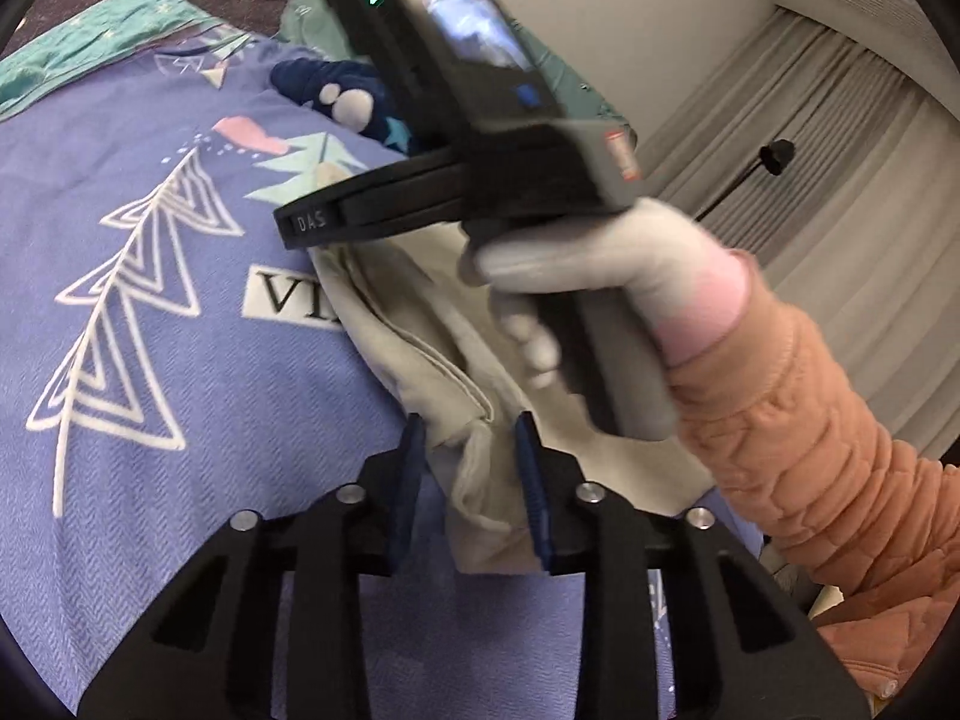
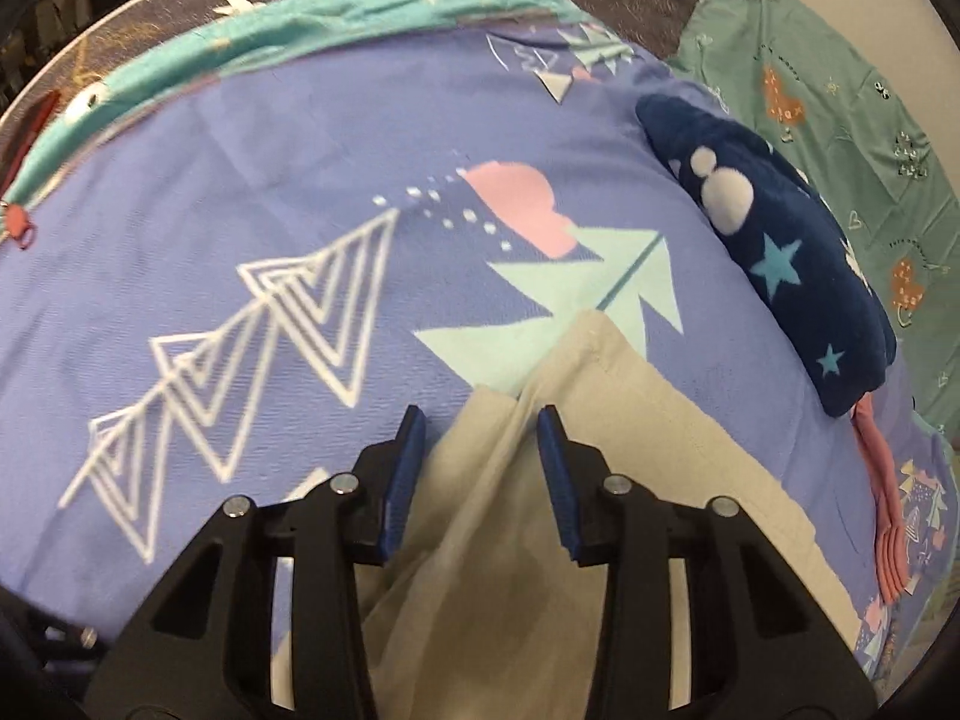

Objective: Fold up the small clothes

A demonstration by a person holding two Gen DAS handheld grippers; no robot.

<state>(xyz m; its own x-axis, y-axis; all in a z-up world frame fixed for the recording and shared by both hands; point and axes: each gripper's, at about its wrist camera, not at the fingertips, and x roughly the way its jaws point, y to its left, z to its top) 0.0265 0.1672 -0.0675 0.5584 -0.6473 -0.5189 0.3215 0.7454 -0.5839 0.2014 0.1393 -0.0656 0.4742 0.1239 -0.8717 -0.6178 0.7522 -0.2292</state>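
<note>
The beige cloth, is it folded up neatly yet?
Not yet. The beige cloth lies rumpled on the purple blanket, bunched in loose creases between both grippers.

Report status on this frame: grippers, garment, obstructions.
Left gripper pinching the cream garment. Right gripper astride a fold, grip unclear. Navy star-print cloth lies apart, nothing blocking.

Right hand [image 1: 576, 282] motion-blurred, cream garment [image 2: 540, 510] cut off below, label [image 1: 294, 297] half hidden
</note>
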